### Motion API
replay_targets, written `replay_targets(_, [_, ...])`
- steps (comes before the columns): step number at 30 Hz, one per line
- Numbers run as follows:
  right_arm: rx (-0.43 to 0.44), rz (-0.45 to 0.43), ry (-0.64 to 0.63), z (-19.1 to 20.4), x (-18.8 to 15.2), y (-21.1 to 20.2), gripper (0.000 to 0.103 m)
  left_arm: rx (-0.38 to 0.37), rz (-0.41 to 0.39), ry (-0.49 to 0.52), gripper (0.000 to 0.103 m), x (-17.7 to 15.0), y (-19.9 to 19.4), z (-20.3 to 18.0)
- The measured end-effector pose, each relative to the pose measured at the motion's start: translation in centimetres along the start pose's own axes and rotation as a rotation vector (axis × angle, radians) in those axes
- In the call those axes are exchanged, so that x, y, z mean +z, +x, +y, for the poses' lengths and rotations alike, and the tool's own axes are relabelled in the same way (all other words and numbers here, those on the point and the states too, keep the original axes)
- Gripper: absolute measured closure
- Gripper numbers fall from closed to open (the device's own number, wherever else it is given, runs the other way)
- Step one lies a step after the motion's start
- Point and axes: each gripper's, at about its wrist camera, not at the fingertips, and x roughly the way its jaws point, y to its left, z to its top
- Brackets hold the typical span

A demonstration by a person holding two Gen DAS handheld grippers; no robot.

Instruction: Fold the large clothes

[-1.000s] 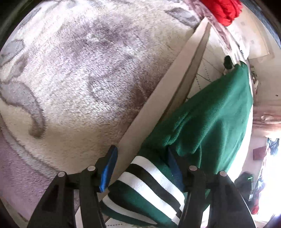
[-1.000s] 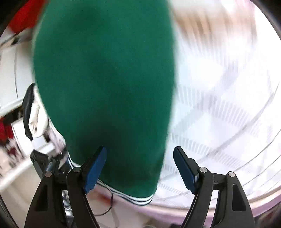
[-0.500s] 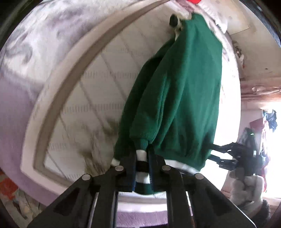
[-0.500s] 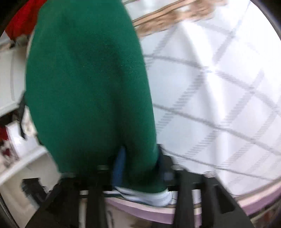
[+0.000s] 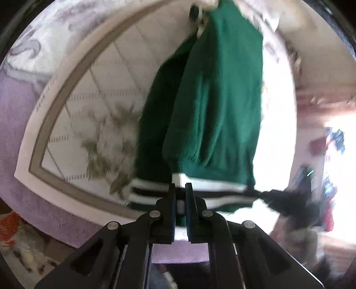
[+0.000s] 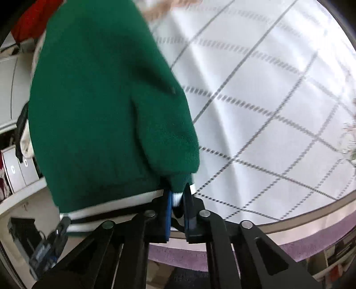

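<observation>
A green fleece jacket [image 5: 218,106] with a black-and-white striped hem hangs in the air over a white checked sheet [image 5: 124,75]. My left gripper [image 5: 180,195] is shut on the striped hem [image 5: 144,191]. My right gripper [image 6: 178,200] is shut on the other end of the hem, where the green fleece [image 6: 100,106] bulges above it. The right gripper [image 5: 287,202] shows as a dark shape at the hem's right end in the left wrist view. The left gripper [image 6: 49,246] shows at the lower left of the right wrist view.
The sheet [image 6: 267,111] lies on a bed with a beige border [image 5: 64,93] and a purple blanket edge [image 5: 44,211]. A red garment [image 6: 33,17] lies at the upper left. Shelves with white boxes [image 6: 15,171] stand to the left.
Both grippers closed on the hem and lifted the jacket. It now hangs stretched between them, higher above the sheet than before.
</observation>
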Motion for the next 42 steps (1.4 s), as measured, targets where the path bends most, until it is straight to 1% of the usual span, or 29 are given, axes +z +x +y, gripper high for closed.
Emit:
replay_targets(1, [-0.019,0.009,0.003,-0.4,0.1,0.1,0.095,0.016,0.054,-0.016,0.098,-0.8,1.9,0.8])
replay_targets(2, [-0.037,0.020,0.011,-0.9,0.2,0.4,0.095,0.012,0.093,-0.035,0.098,-1.3,3.2,1.6])
replay_targets(4, [-0.088,0.066,0.006,-2.2,0.9,0.7,0.092,0.017,0.101,-0.072,0.097,-1.3,3.9,2.1])
replay_targets(6, [-0.065,0.113,0.029,-2.5,1.2,0.8,0.087,-0.004,0.092,-0.103,0.093,-0.9,3.1,2.5])
replay_targets(7, [-0.050,0.124,0.030,-2.4,1.2,0.4,0.078,-0.017,0.089,-0.123,0.093,-1.0,2.5,2.9])
replay_targets(8, [-0.046,0.121,0.019,-2.6,1.4,-0.2,0.062,-0.044,0.092,-0.138,0.092,-1.3,1.8,3.7])
replay_targets(9, [-0.049,0.110,0.008,-2.4,1.5,-0.7,0.052,-0.063,0.095,-0.154,0.091,-1.3,1.1,4.0])
replay_targets(10, [-0.057,0.086,-0.004,-2.2,1.5,-1.4,0.037,-0.062,0.092,-0.168,0.090,-1.2,0.2,4.3])
replay_targets(11, [-0.058,0.069,-0.016,-2.1,1.5,-1.7,0.033,-0.064,0.086,-0.172,0.090,-1.3,-0.5,4.6])
replay_targets(13, [-0.056,0.061,-0.031,-2.2,1.1,-1.7,0.033,-0.081,0.071,-0.182,0.086,-1.4,-2.0,5.3])
replay_targets(15, [-0.038,0.080,-0.024,-1.6,1.1,-1.3,0.033,-0.096,0.043,-0.174,0.070,-0.9,-2.4,5.5])
replay_targets(16, [-0.002,0.097,-0.034,-1.4,1.0,-0.5,0.034,-0.085,0.023,-0.172,0.069,-0.2,-2.3,5.6])
replay_targets(17, [-0.003,0.109,-0.040,-0.8,0.9,-0.2,0.052,-0.095,0.009,-0.157,0.069,0.2,-1.8,5.5])
replay_targets(18, [-0.022,0.117,-0.048,-0.6,0.7,0.2,0.064,-0.097,-0.002,-0.149,0.069,0.9,-1.2,5.2])
replay_targets(19, [-0.082,0.106,-0.079,-0.1,0.3,0.4,0.079,-0.075,-0.015,-0.140,0.069,1.3,-0.5,4.8])
replay_targets(20, [-0.106,0.100,-0.095,0.2,0.1,0.5,0.085,-0.052,-0.029,-0.129,0.071,1.6,0.7,4.4])
replay_targets(22, [-0.120,0.091,-0.089,-0.1,0.0,0.6,0.088,0.019,-0.051,-0.095,0.084,1.7,2.0,3.6])
replay_targets(26, [-0.126,0.083,-0.074,-0.9,-0.1,0.2,0.095,0.026,-0.051,-0.044,0.088,0.3,1.7,3.6])
replay_targets(27, [-0.141,0.083,-0.075,-1.9,-0.5,-0.5,0.095,0.030,-0.035,-0.033,0.095,-0.3,1.8,3.6])
replay_targets(28, [-0.151,0.099,-0.084,-2.8,-1.3,-0.6,0.095,0.056,0.008,-0.029,0.096,-0.9,1.9,3.9])
replay_targets(30, [-0.160,0.133,-0.087,-3.7,-1.8,-0.3,0.095,0.051,0.058,-0.040,0.096,-1.5,1.5,4.5])
replay_targets(31, [-0.163,0.140,-0.093,-3.7,-1.8,-0.5,0.094,0.051,0.065,-0.046,0.096,-1.8,0.2,4.6])
replay_targets(32, [-0.162,0.148,-0.096,-3.6,-1.6,-0.8,0.088,0.051,0.055,-0.044,0.095,-1.6,-1.0,4.5])
replay_targets(34, [-0.160,0.169,-0.078,-3.3,-0.9,-2.1,0.083,0.058,0.012,-0.021,0.094,-0.5,-3.5,3.7])
replay_targets(35, [-0.161,0.158,-0.071,-3.3,-0.6,-2.6,0.082,0.057,-0.009,-0.010,0.094,0.4,-4.3,3.0])
replay_targets(36, [-0.164,0.133,-0.065,-3.0,-0.1,-3.6,0.080,0.043,-0.043,0.012,0.092,2.2,-5.2,1.7])
replay_targets(38, [-0.152,0.051,-0.076,-1.7,1.4,-6.1,0.067,0.009,-0.108,0.056,0.092,5.3,-5.9,-0.6])
replay_targets(40, [-0.127,-0.028,-0.095,0.4,3.5,-7.9,0.065,-0.016,-0.209,0.132,0.092,9.8,-5.8,-4.2])
replay_targets(42, [-0.085,-0.089,-0.134,3.2,6.9,-8.8,0.065,-0.008,-0.276,0.197,0.092,13.8,-4.6,-7.2])
